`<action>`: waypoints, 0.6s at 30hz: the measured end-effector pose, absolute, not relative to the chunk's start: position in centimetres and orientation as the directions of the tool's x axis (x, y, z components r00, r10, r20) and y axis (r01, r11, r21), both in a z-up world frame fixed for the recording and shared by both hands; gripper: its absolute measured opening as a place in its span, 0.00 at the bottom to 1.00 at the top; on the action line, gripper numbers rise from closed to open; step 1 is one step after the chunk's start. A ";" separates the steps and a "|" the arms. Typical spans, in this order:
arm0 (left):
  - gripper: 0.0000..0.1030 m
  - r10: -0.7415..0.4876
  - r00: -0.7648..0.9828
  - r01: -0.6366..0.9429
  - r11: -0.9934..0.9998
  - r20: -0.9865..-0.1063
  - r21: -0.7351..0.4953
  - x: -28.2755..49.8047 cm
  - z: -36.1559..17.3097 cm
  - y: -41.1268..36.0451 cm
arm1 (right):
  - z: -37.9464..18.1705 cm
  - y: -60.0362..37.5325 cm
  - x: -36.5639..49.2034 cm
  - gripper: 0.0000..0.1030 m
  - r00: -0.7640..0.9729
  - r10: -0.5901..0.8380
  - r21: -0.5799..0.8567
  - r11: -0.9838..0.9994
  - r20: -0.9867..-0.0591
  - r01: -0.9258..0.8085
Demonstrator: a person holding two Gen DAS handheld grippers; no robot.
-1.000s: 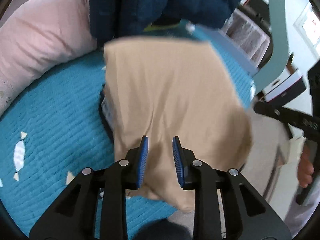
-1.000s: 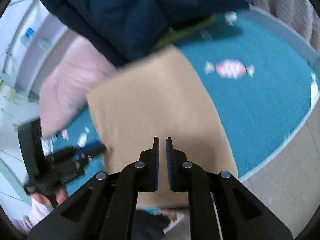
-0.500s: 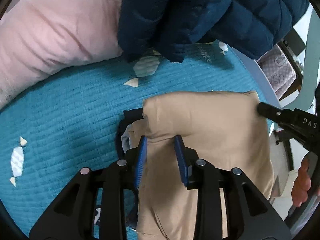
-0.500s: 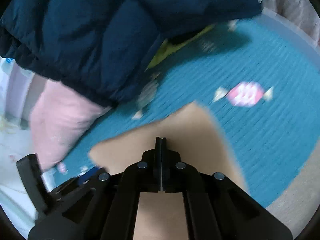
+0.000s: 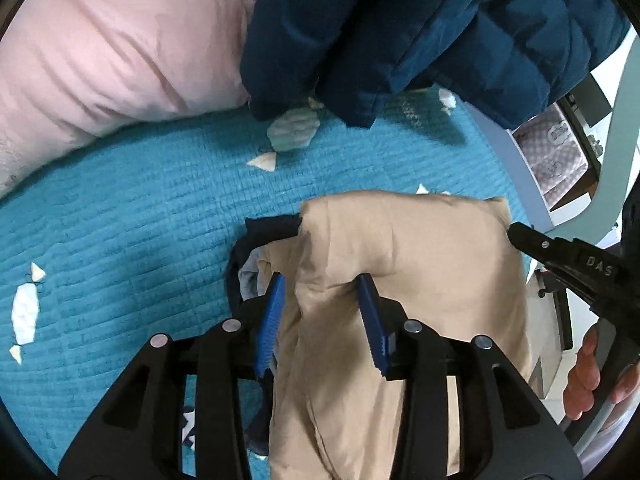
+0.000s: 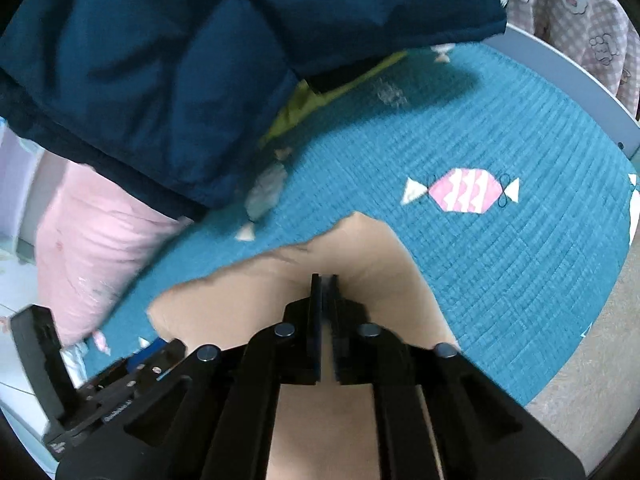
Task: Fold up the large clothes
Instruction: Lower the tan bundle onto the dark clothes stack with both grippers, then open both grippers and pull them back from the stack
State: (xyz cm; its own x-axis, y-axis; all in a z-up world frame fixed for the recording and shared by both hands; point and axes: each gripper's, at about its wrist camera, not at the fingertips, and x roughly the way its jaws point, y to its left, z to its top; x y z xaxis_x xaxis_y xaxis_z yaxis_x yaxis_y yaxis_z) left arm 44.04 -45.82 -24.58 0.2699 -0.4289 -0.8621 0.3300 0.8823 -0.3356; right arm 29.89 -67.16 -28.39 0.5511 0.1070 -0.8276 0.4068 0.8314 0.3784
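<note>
A tan garment (image 5: 420,264) lies folded on the teal quilted mat (image 5: 140,220), over a dark navy piece (image 5: 272,228) that sticks out at its left edge. My left gripper (image 5: 322,300) stands over the garment's left side. Its jaws are opening, and a bulge of tan cloth sits loosely between the blue pads. My right gripper (image 6: 325,280) pinches the tan garment (image 6: 360,248) at its far edge. Its jaws are starting to open, with only a thin slit between them. The right gripper's tip also shows in the left wrist view at the garment's far right corner.
A dark blue puffer jacket (image 5: 420,32) hangs over the far side of the mat. A pink pillow (image 5: 112,52) lies at the left. A yellow-green item (image 6: 320,100) peeks from under the jacket. The bed's pale rail (image 6: 560,68) bounds the mat. A hand (image 5: 584,376) grips the right tool.
The tan garment, held up and spread a second ago, has come down folded onto the mat. Both grippers moved forward and down with it. The left jaws have widened.
</note>
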 end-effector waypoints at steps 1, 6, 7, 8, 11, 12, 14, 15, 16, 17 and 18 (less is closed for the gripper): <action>0.40 -0.419 0.287 0.334 0.887 -0.862 -0.320 43.8 -24.0 -45.7 | -27.4 -66.9 29.2 0.06 0.571 0.105 0.393 0.824 -0.815 0.409; 0.55 -0.362 0.374 0.346 0.909 -0.854 -0.233 41.8 -20.6 -44.2 | -23.9 -64.7 26.6 0.61 0.608 0.024 0.335 0.852 -0.794 0.403; 0.59 -0.366 0.383 0.345 0.909 -0.848 -0.236 41.5 -20.1 -43.8 | -23.3 -64.2 25.9 0.71 0.625 -0.006 0.321 0.854 -0.780 0.409; 0.61 -0.370 0.389 0.345 0.908 -0.843 -0.239 41.0 -19.5 -43.2 | -22.8 -63.8 25.3 0.74 0.636 -0.030 0.309 0.856 -0.771 0.415; 0.69 -0.363 0.412 0.343 0.912 -0.836 -0.227 39.3 -18.0 -41.8 | -21.3 -62.2 23.5 0.78 0.640 -0.074 0.268 0.867 -0.765 0.421; 0.71 -0.351 0.424 0.344 0.915 -0.835 -0.209 38.6 -17.5 -41.4 | -20.9 -61.4 22.7 0.82 0.640 -0.085 0.260 0.867 -0.764 0.425; 0.74 -0.328 0.449 0.349 0.921 -0.831 -0.175 37.0 -16.6 -40.5 | -20.3 -60.0 21.3 0.87 0.639 -0.120 0.234 0.866 -0.760 0.441; 0.74 -0.324 0.457 0.352 0.921 -0.828 -0.166 36.4 -16.3 -40.1 | -19.9 -59.2 20.5 0.87 0.639 -0.138 0.219 0.867 -0.757 0.447; 0.74 -0.318 0.470 0.356 0.922 -0.824 -0.152 35.4 -15.8 -39.5 | -19.7 -58.5 19.9 0.87 0.641 -0.148 0.211 0.869 -0.753 0.448; 0.75 -0.312 0.476 0.360 0.922 -0.822 -0.141 34.7 -15.5 -39.1 | -19.5 -57.4 18.9 0.87 0.642 -0.158 0.201 0.871 -0.751 0.449; 0.76 -0.304 0.483 0.363 0.923 -0.821 -0.127 33.8 -15.2 -38.5 | -19.3 -56.4 18.1 0.87 0.640 -0.165 0.193 0.871 -0.751 0.451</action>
State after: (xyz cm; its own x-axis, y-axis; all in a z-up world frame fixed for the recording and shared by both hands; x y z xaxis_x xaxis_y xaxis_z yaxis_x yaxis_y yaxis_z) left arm 33.79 -38.55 -15.16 0.4835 -0.3037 -0.8210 0.3634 0.9229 -0.1273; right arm 18.15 -56.37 -19.30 0.6399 -0.1649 -0.7506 0.4512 0.8712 0.1933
